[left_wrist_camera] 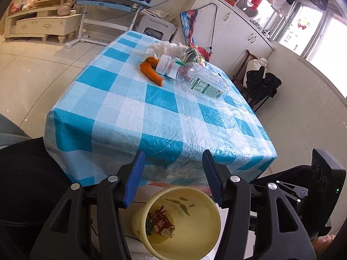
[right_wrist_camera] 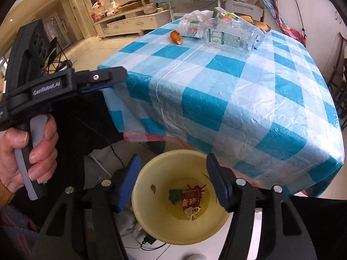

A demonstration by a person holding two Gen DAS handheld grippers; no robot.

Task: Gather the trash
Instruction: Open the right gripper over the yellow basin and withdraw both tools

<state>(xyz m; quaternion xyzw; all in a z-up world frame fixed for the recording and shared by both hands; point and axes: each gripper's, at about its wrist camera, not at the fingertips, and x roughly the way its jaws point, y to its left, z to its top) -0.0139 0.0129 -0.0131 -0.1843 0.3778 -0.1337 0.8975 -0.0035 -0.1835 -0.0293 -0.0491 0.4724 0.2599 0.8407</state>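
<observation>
A yellow bin (left_wrist_camera: 195,216) (right_wrist_camera: 162,173) stands on the floor under the table's near edge, with a red wrapper (left_wrist_camera: 161,223) (right_wrist_camera: 194,199) and scraps at its bottom. My left gripper (left_wrist_camera: 173,153) hangs open over the bin, nothing between its blue pads. My right gripper (right_wrist_camera: 173,157) is also open and empty, straight above the bin mouth. At the far end of the blue checked table (left_wrist_camera: 121,112) (right_wrist_camera: 216,99) lie an orange peel (left_wrist_camera: 150,71) (right_wrist_camera: 176,37), a clear jar (left_wrist_camera: 167,66) (right_wrist_camera: 190,29), a crushed clear bottle (left_wrist_camera: 206,84) (right_wrist_camera: 229,36), a carton (left_wrist_camera: 192,56) and a white plastic bag (left_wrist_camera: 162,47).
A person's hand (right_wrist_camera: 26,151) grips the left gripper's handle at the table's near left corner. A wooden chair (left_wrist_camera: 256,82) with dark clothes stands right of the table, white cabinets (left_wrist_camera: 234,21) behind it. Cables and a plug (right_wrist_camera: 149,241) lie on the floor beside the bin.
</observation>
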